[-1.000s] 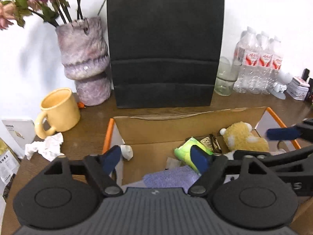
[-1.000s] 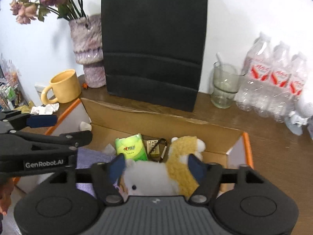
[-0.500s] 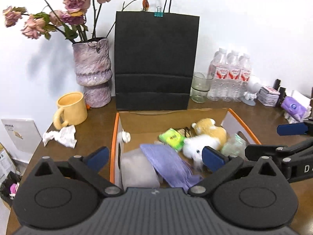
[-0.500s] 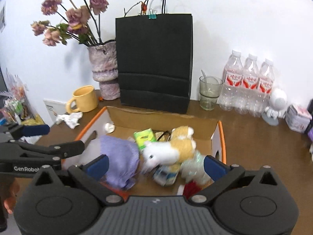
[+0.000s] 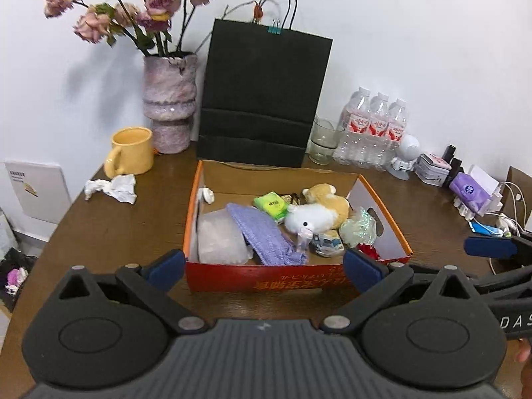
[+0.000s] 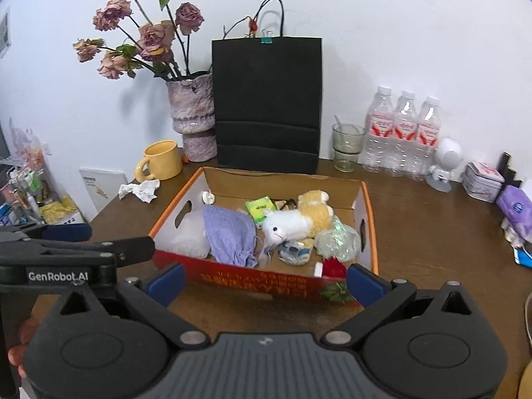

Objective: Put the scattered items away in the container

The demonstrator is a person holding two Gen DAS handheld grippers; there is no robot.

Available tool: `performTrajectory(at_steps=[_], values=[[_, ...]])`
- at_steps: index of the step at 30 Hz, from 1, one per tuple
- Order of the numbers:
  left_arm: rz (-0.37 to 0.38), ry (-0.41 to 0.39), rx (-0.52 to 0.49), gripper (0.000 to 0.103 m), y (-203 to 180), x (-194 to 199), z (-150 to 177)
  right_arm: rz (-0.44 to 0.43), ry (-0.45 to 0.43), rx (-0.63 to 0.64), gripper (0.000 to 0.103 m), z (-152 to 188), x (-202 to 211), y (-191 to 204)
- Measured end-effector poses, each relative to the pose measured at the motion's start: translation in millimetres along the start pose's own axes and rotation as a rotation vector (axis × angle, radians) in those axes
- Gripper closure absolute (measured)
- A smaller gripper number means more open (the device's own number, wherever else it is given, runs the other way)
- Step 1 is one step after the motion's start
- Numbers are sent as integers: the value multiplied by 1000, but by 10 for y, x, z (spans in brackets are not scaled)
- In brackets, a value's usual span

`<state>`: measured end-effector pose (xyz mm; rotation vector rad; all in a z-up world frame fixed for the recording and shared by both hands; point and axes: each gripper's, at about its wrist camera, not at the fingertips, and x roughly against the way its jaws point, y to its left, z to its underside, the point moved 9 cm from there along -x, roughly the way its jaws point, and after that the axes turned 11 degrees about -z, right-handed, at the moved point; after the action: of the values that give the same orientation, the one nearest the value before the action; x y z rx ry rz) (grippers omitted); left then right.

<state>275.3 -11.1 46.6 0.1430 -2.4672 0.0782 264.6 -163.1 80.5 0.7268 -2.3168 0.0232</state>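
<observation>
Landmark: shallow cardboard box with orange rims and a red front wall (image 5: 296,281) (image 6: 259,281), standing on the brown wooden table (image 5: 126,229) (image 6: 432,232).
Left gripper (image 5: 264,271): held just in front of the box's red wall, blue-padded fingers (image 5: 166,267) spread wide with nothing between them; released.
Right gripper (image 6: 264,282): also just in front of the box, toward its right front corner, blue fingers (image 6: 364,284) spread wide and empty; released.
Plush toy: white and tan stuffed animal (image 5: 314,216) (image 6: 296,221) lies inside the box, near its middle.
Cloth: lilac knitted cloth (image 5: 262,232) (image 6: 229,232) lies inside the box, left of the plush toy, reaching the front wall.
Plastic bag: clear crumpled bag (image 5: 221,236) (image 6: 191,236) fills the box's left front corner, touching the cloth.
Tissue pack: green packet (image 5: 271,202) (image 6: 259,207) lies inside toward the back of the box.
Wrapping: pale iridescent crumpled film (image 5: 359,229) (image 6: 337,239) sits by the box's right wall.
Red item: small red object (image 5: 367,251) (image 6: 332,267) in the right front corner; what it is I cannot tell.
Outside the box: crumpled white tissue (image 5: 111,188) (image 6: 141,189) lies on the table well left of the box, beside a yellow ceramic mug (image 5: 131,154) (image 6: 161,159).
Behind the box: tall black paper bag (image 5: 262,99) (image 6: 267,103), just beyond the back wall.
</observation>
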Motion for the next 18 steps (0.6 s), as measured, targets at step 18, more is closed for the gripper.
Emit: performTrajectory(at_steps=[18], values=[[-56,6,15,0,22,299,171,17,13,-61,0,246,260,73]])
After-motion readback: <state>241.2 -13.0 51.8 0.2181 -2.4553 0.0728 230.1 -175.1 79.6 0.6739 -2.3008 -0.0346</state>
